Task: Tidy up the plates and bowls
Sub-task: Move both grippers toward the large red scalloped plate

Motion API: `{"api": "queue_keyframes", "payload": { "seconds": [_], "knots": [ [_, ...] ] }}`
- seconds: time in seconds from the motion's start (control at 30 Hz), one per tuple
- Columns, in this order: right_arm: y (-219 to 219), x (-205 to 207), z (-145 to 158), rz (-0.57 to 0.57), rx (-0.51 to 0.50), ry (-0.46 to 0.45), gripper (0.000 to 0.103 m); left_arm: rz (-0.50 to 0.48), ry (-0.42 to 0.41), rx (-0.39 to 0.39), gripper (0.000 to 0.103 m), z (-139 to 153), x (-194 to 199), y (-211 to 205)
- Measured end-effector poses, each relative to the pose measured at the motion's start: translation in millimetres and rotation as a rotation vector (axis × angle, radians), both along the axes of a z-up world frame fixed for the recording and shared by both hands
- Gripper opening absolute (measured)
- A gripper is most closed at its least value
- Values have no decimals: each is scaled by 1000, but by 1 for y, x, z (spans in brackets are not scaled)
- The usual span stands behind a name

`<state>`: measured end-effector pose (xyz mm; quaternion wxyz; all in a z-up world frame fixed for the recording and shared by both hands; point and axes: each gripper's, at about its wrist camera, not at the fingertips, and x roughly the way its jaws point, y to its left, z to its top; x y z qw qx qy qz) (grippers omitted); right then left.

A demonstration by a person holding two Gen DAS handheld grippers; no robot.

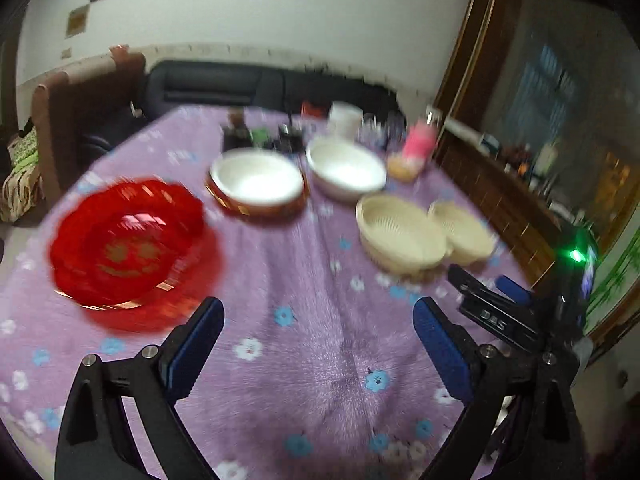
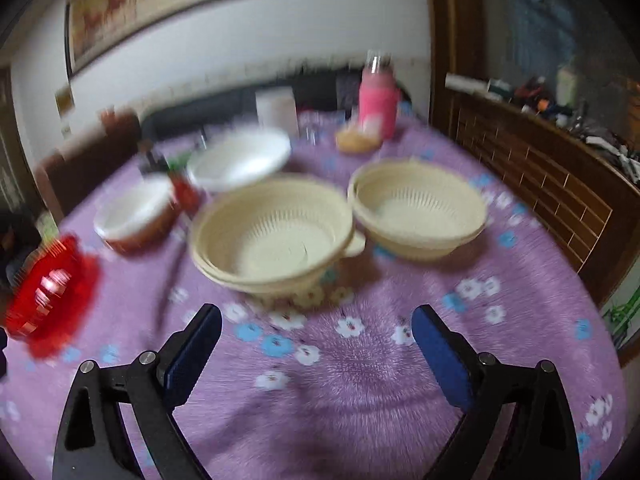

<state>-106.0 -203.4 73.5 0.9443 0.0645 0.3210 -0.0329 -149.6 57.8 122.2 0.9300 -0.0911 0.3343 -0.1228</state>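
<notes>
A red scalloped plastic dish [image 1: 132,248] sits at the left of the purple flowered table; it also shows in the right wrist view [image 2: 50,292]. A white bowl with a brown outside [image 1: 256,180] [image 2: 136,212] and a plain white bowl [image 1: 346,168] [image 2: 240,158] stand farther back. Two cream strainer bowls [image 1: 400,232] [image 1: 462,232] sit at the right, close ahead in the right wrist view [image 2: 272,232] [image 2: 418,204]. My left gripper [image 1: 318,320] is open and empty over the cloth. My right gripper [image 2: 316,328] is open and empty; it also shows in the left wrist view [image 1: 490,288].
A pink flask [image 2: 378,98], a white container [image 2: 276,110], a small yellow dish [image 2: 356,140] and dark small items [image 1: 264,136] stand at the table's far side. A wooden cabinet [image 2: 540,168] is at the right, a chair [image 1: 80,112] at the left.
</notes>
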Motion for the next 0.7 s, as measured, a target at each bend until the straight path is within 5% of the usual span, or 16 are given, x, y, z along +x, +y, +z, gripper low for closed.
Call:
{"api": "queue_keyframes", "payload": {
  "seconds": [0.17, 0.3, 0.43, 0.7],
  "knots": [
    [2, -67, 80, -7, 28, -256, 98, 33, -131, 2, 95, 69, -48, 38],
    [-3, -96, 148, 39, 61, -356, 98, 32, -309, -41, 95, 152, -98, 75],
    [-13, -110, 222, 45, 88, -432, 98, 64, -439, 25, 95, 223, -133, 95],
    [-7, -143, 399, 80, 84, -541, 101, 183, -421, 58, 96, 338, -134, 148]
  ]
}}
